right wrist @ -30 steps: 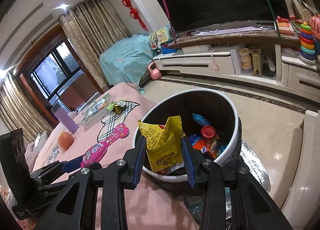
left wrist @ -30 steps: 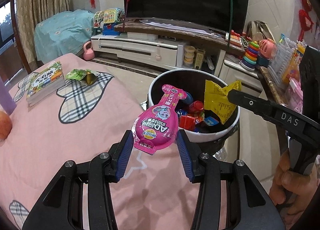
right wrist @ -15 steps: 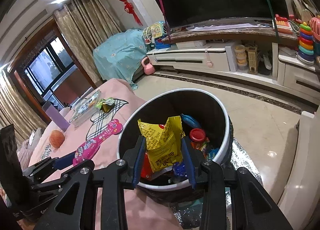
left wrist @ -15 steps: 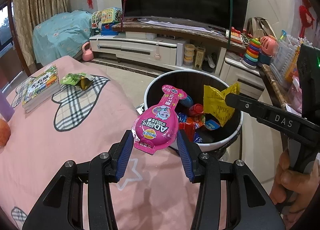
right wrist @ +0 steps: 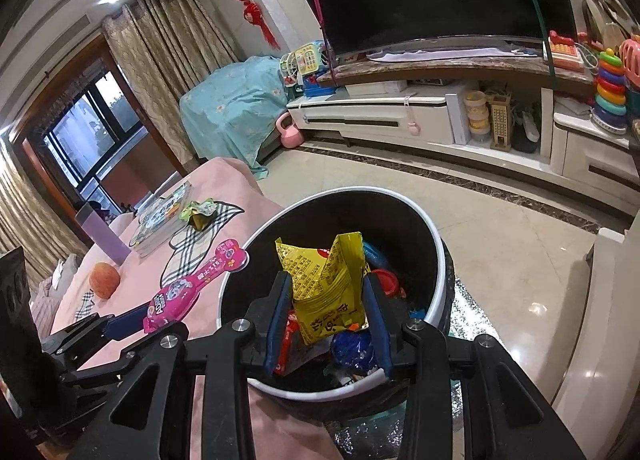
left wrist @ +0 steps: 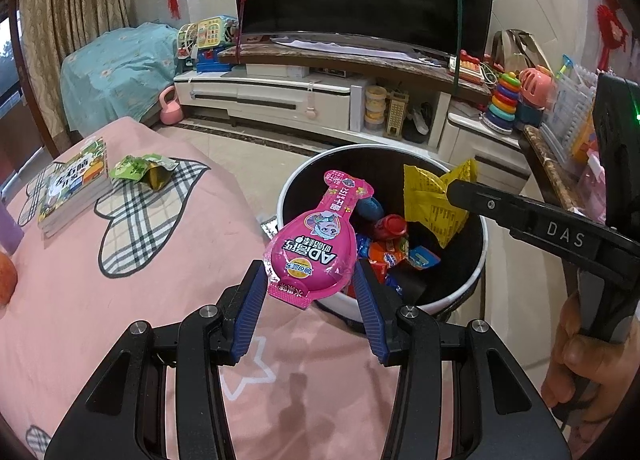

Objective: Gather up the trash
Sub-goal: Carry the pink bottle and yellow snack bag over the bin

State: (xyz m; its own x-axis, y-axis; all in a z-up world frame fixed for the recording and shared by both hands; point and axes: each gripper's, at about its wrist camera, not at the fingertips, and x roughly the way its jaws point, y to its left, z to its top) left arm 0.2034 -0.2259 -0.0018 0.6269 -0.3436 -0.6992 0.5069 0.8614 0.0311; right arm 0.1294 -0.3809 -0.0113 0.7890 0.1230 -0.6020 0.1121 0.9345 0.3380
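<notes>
Your left gripper [left wrist: 310, 288] has its jaws clamped on the pink snack packet [left wrist: 314, 244], which sits at the centre of the left wrist view, its neck reaching over the near rim of the trash bin [left wrist: 480, 260]. Your right gripper [right wrist: 326, 320] grips the yellow wrapper [right wrist: 328, 284] at the centre of the right wrist view, directly above the bin's open mouth, where red and blue wrappers [left wrist: 394, 256] already lie. A green wrapper [left wrist: 142, 170] rests on the pink tablecloth [left wrist: 80, 300] at left, just beside a book [left wrist: 74, 186]. An orange fruit [right wrist: 105, 280] lies at the right view's left.
</notes>
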